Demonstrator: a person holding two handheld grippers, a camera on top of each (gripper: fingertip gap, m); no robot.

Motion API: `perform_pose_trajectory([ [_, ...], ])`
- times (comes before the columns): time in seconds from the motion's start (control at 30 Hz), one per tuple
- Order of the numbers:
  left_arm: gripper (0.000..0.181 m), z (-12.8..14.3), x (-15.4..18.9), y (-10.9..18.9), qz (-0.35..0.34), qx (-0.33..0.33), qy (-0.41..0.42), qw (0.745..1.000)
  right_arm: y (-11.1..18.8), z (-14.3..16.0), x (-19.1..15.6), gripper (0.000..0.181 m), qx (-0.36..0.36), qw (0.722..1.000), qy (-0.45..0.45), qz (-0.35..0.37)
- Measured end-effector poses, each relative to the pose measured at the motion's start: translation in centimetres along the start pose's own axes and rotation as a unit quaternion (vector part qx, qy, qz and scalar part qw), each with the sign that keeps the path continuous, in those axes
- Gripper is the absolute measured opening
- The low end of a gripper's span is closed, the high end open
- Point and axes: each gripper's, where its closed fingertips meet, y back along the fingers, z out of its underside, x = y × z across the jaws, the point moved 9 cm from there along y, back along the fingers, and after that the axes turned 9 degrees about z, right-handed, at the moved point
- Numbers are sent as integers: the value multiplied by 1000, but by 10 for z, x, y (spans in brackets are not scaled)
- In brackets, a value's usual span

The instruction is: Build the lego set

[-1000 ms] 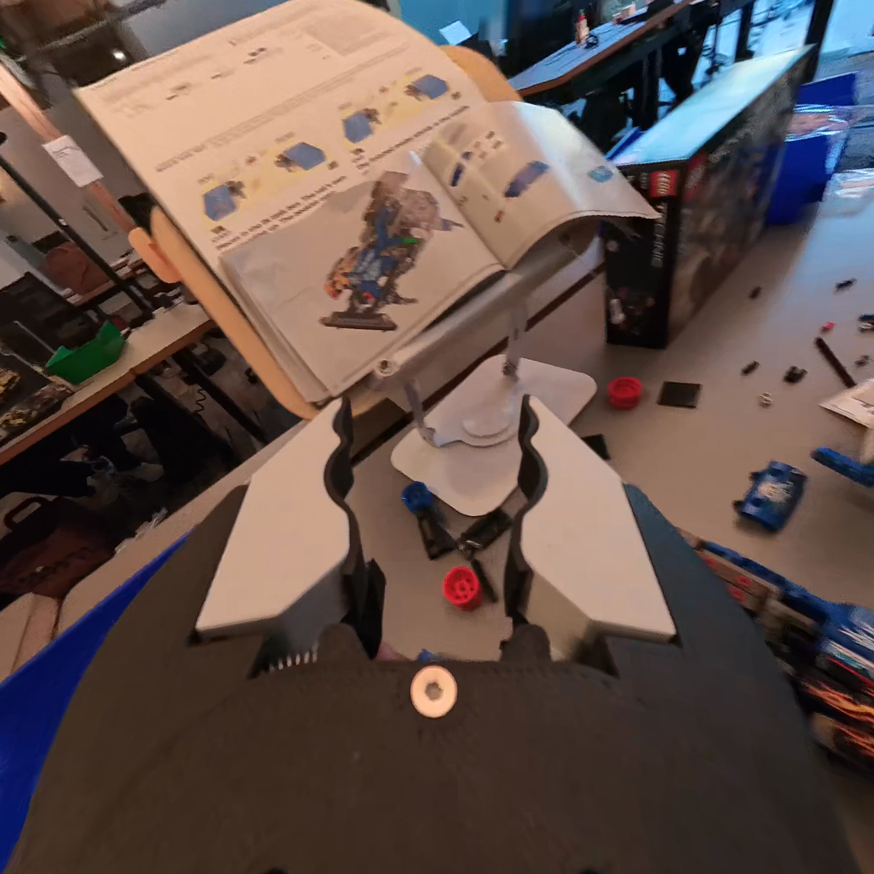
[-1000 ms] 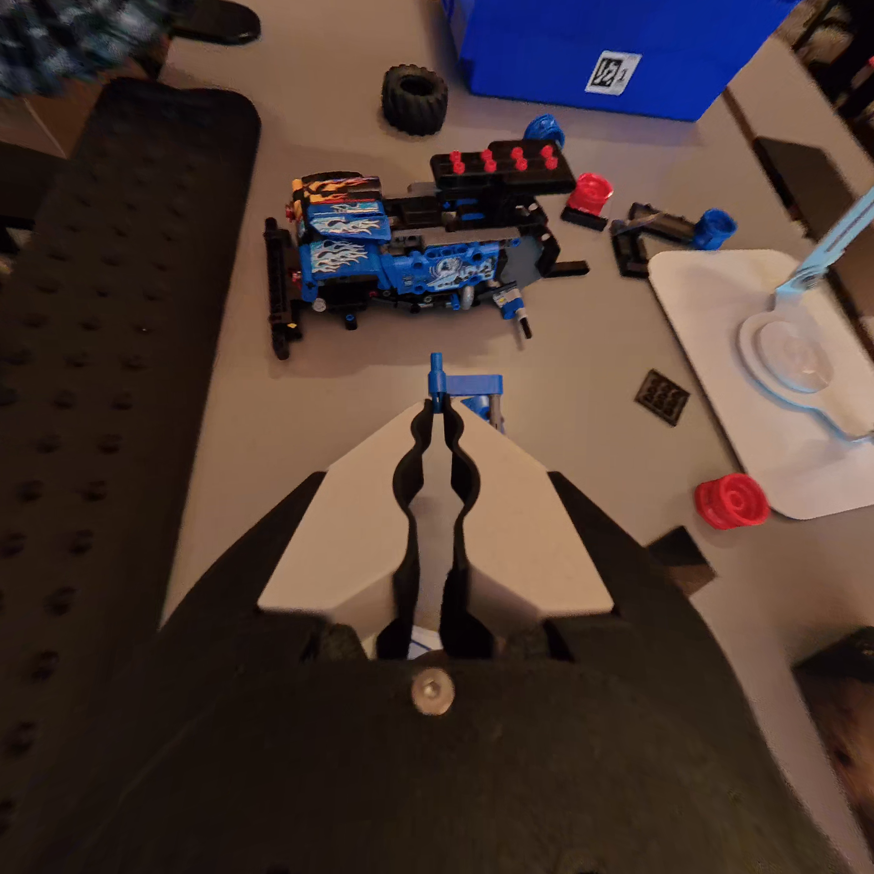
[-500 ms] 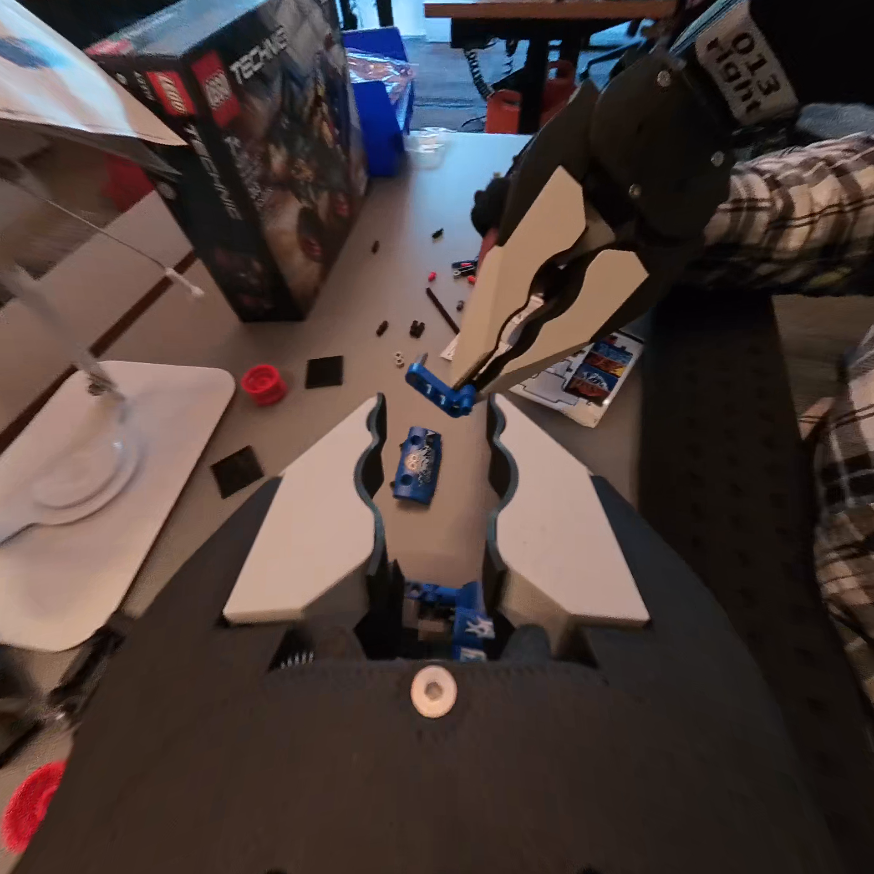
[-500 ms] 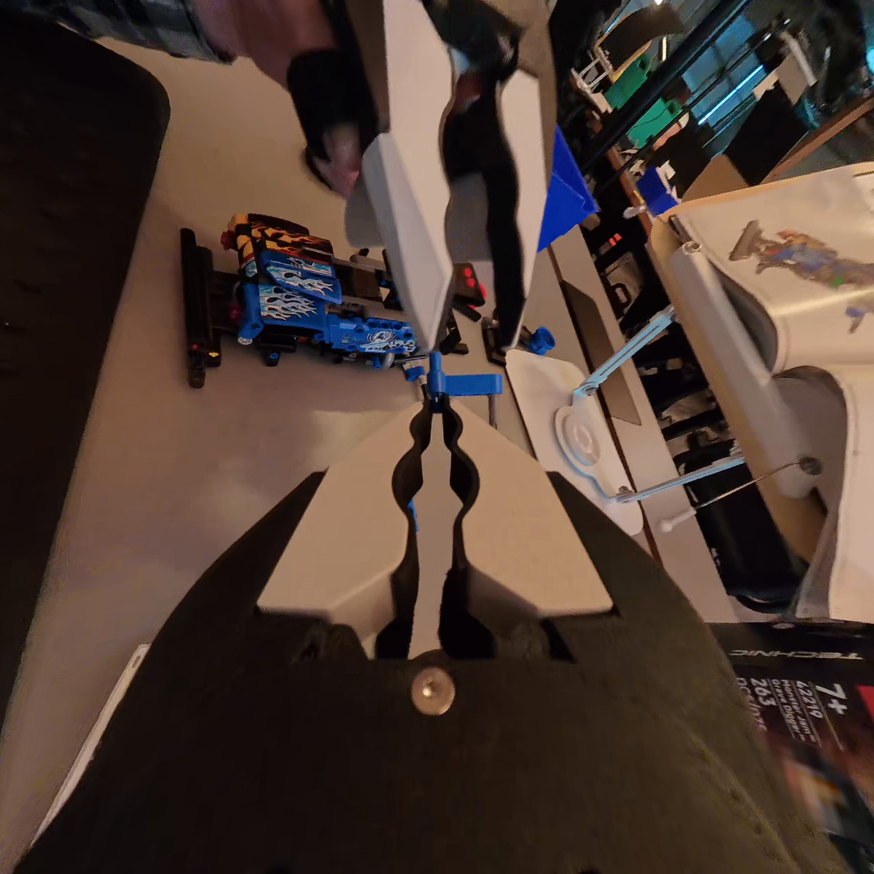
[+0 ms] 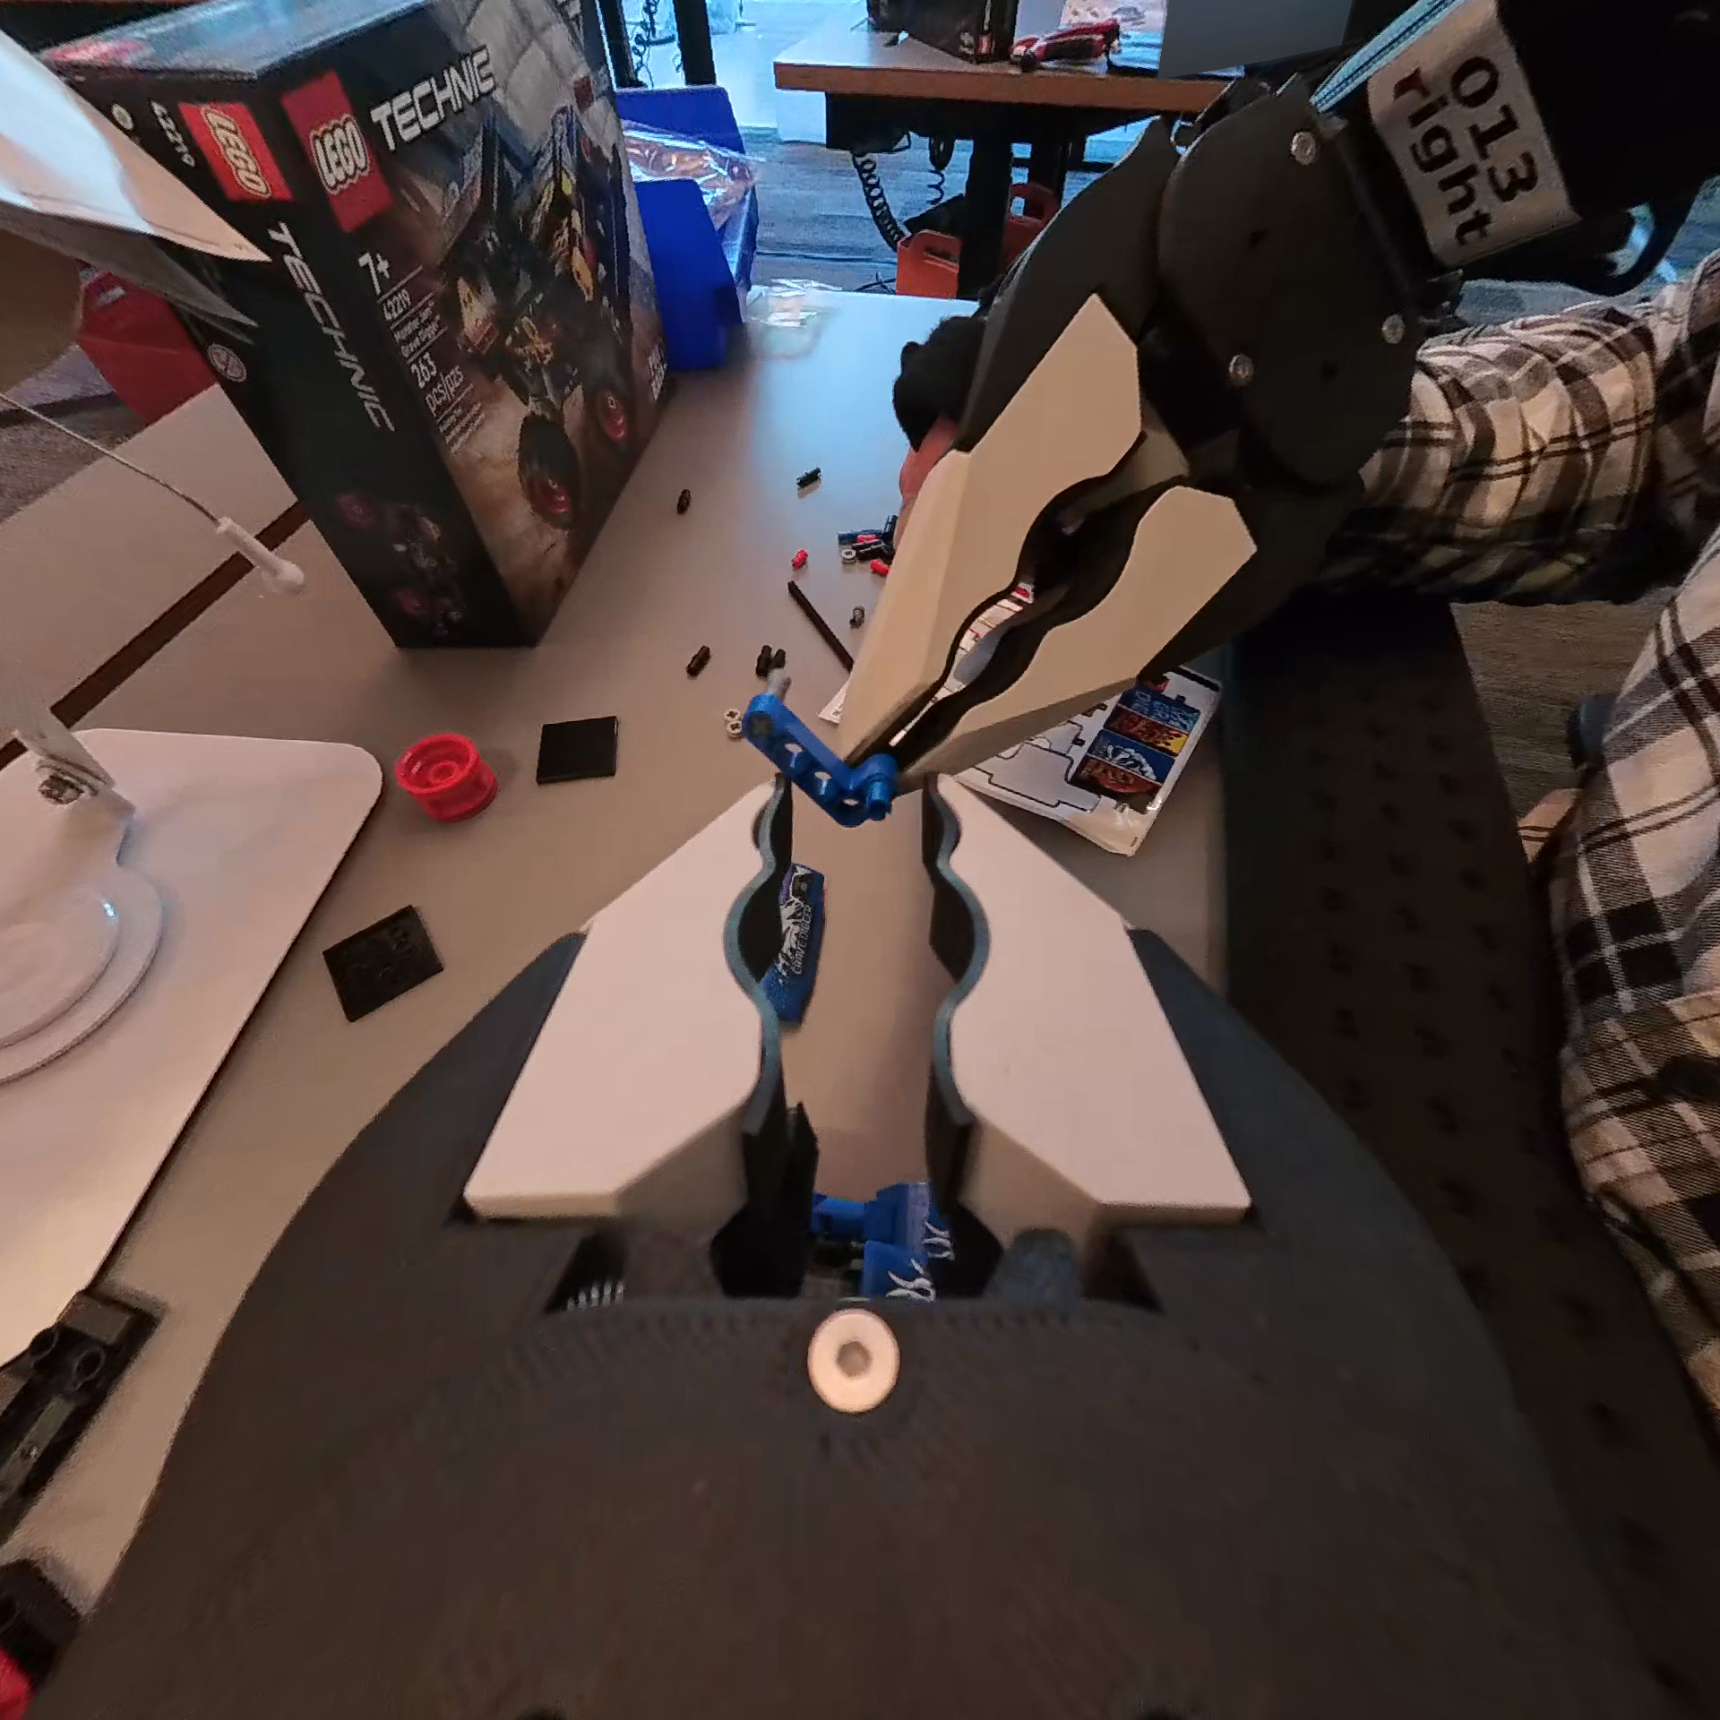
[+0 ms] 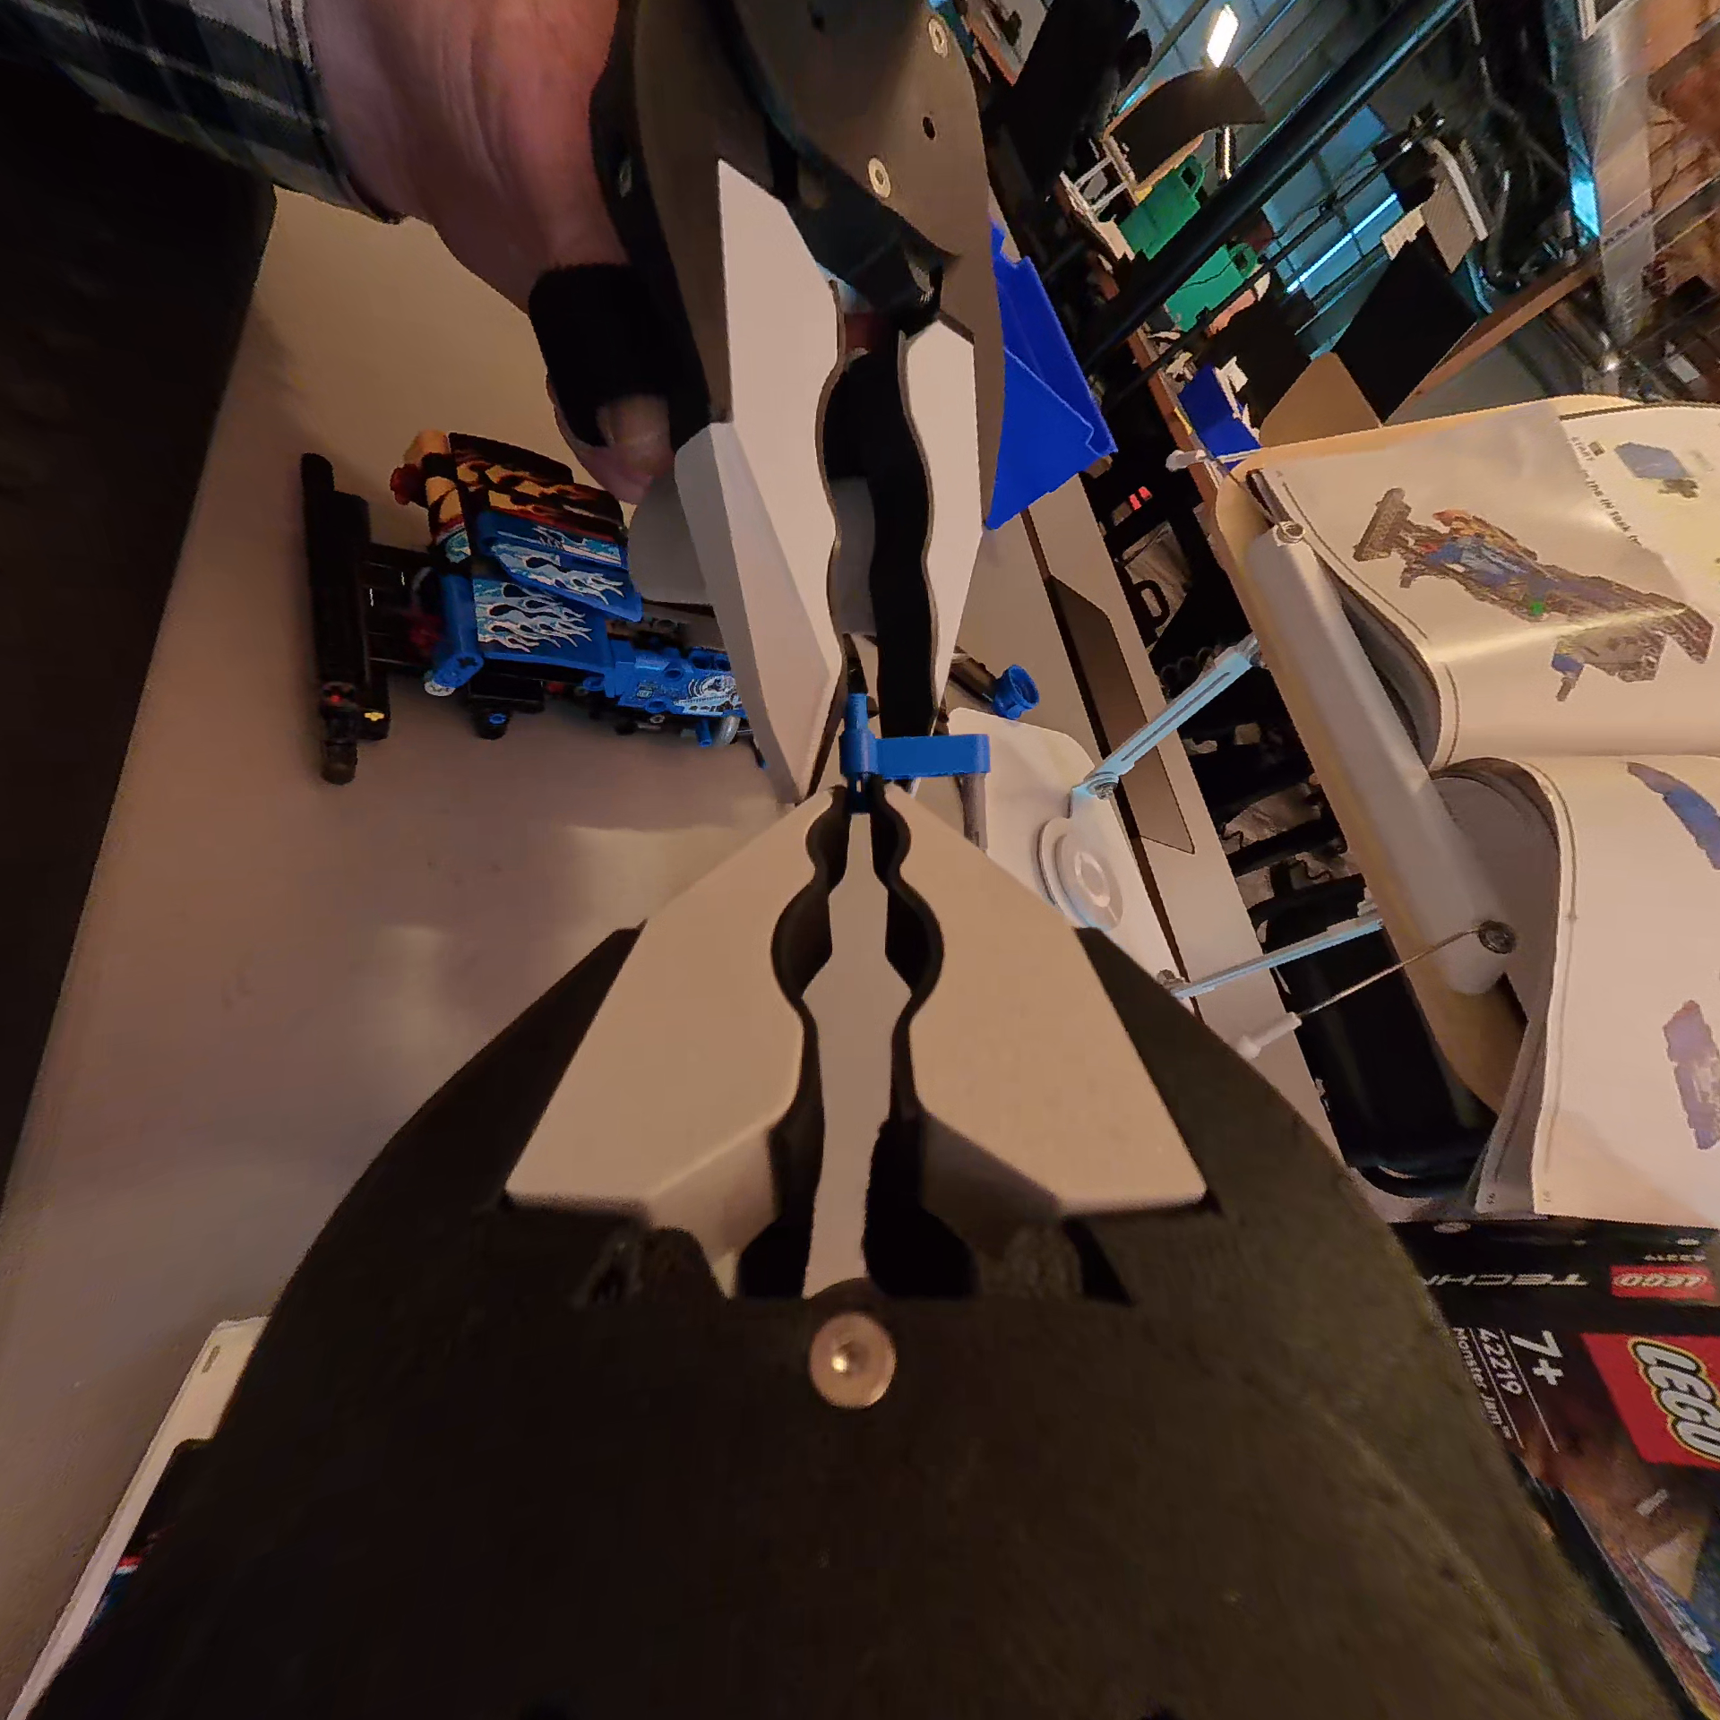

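Note:
My right gripper (image 6: 861,800) is shut on the corner end of a blue L-shaped beam (image 6: 917,752) and holds it in the air above the table. In the left wrist view the right gripper (image 5: 884,759) comes in from the upper right, with the beam (image 5: 810,759) at its tip. My left gripper (image 5: 852,800) is open and meets it tip to tip, the beam's corner just at its fingertips. It hangs from above in the right wrist view (image 6: 861,735). The partly built blue and black truck (image 6: 540,614) lies on the table behind.
A blue stickered panel (image 5: 796,940) lies under my left fingers. A red hub (image 5: 445,775), black tiles (image 5: 577,749), small pins and a sticker sheet (image 5: 1089,754) lie around. The set box (image 5: 419,326), the booklet stand's base (image 5: 186,884) and a black mat (image 5: 1350,931) border the area. Left tips and right tips are each some 20 cm from the red hub (image 5: 445,775).
My left gripper swung away from the booklet to face the right gripper. My right gripper lifted and turned with the blue beam, and the two now meet tip to tip.

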Motion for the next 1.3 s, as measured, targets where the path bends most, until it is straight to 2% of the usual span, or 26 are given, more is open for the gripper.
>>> perform_pose_trajectory([
  [0.23,16,-5,3,4,-10,14,-21,1000,3,-4,2,3,5,1000,1,16],
  [0.7,22,-10,2,11,-27,44,-38,998,6,-6,7,3,11,999,-22,28],
  [0.93,17,-12,6,11,-45,31,-70,996,5,-7,6,3,6,999,-14,33],
  [1.3,15,-12,5,11,-47,37,-70,996,3,-7,7,3,7,999,-19,37],
])
